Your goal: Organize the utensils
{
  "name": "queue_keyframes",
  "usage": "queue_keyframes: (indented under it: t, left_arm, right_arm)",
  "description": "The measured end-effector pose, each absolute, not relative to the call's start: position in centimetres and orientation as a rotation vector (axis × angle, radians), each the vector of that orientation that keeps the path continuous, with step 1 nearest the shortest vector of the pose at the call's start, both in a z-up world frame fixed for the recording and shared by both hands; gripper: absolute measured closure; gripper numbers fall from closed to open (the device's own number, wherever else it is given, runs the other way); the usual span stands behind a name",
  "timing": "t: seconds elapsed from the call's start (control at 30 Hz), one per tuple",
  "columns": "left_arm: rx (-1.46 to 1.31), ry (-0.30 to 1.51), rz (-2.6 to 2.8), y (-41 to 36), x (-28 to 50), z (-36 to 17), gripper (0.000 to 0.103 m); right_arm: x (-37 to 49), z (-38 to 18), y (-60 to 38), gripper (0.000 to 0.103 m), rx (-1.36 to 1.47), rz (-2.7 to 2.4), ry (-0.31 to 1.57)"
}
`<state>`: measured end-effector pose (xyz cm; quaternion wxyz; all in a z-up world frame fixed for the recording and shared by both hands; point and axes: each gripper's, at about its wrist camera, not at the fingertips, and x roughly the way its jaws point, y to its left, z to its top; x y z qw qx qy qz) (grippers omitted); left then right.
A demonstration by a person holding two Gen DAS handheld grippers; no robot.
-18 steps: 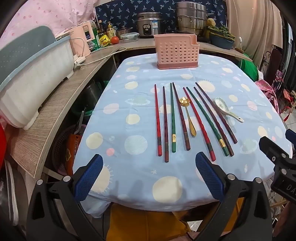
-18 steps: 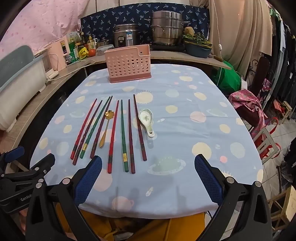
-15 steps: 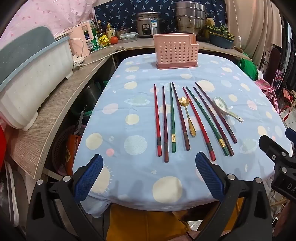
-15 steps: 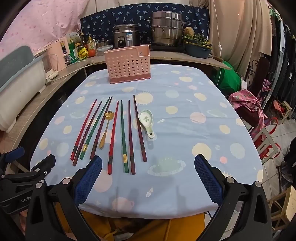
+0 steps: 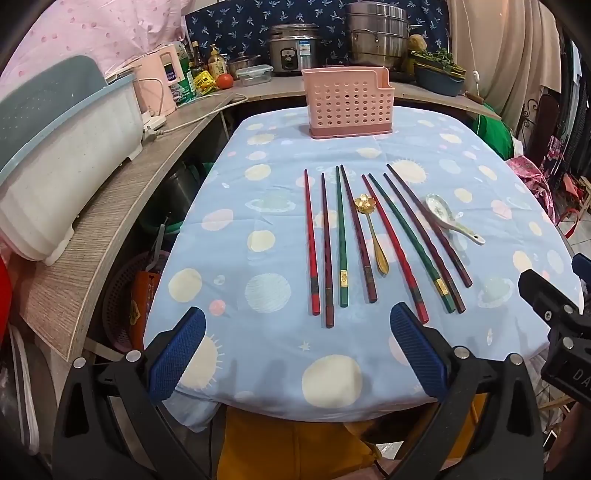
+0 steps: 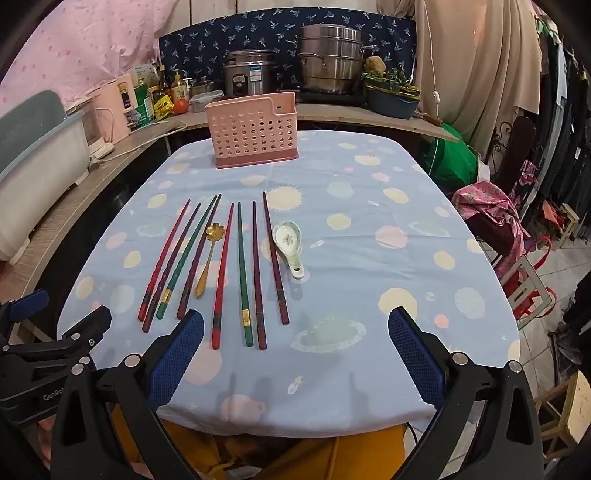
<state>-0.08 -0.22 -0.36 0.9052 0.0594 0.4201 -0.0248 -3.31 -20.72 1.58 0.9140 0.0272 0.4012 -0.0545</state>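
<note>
- Left gripper (image 5: 297, 354): blue-padded fingers (image 5: 176, 353) spread wide apart, holding nothing; hovers at the near edge of the table, with the leftmost chopsticks just beyond the gap.
- Right gripper (image 6: 295, 356): blue-padded fingers (image 6: 415, 356) spread wide apart, holding nothing; hovers at the near edge, to the right of the left gripper.
- Table (image 5: 229, 258): covered by a light blue cloth printed with suns and planets.
- Chopsticks (image 5: 342, 236): eight loose sticks, red, dark brown and green, lying flat side by side in a fan, thick ends near, tips far. Some green and brown ones carry a gold band near the thick end.
- Gold spoon (image 5: 371, 229): flower-shaped bowl at the far end, handle pointing near; lies among the chopsticks, between the fourth and fifth from the left.
- Ceramic spoon (image 5: 447, 219): white with a green pattern, bowl up, just right of the rightmost chopstick.
- Pink holder (image 5: 349, 103): perforated plastic basket, upright at the far end of the table, well apart from the utensils; its inside is not visible.
- Counter (image 5: 103, 221): wood-grain, left of and behind the table; bears a white tub (image 5: 62, 162), a rice cooker (image 5: 293, 51) and stacked steel pots (image 5: 376, 33).
</note>
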Motion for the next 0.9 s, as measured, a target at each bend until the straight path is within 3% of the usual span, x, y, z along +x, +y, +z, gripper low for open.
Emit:
queue_keyframes:
  t: [0.9]
  left_arm:
    - [0.124,0.88,-0.046,0.04,0.64,-0.19,0.007]
  right_arm:
    - [-3.12,1.02,-20.48,0.007,0.054,-0.113,0.841]
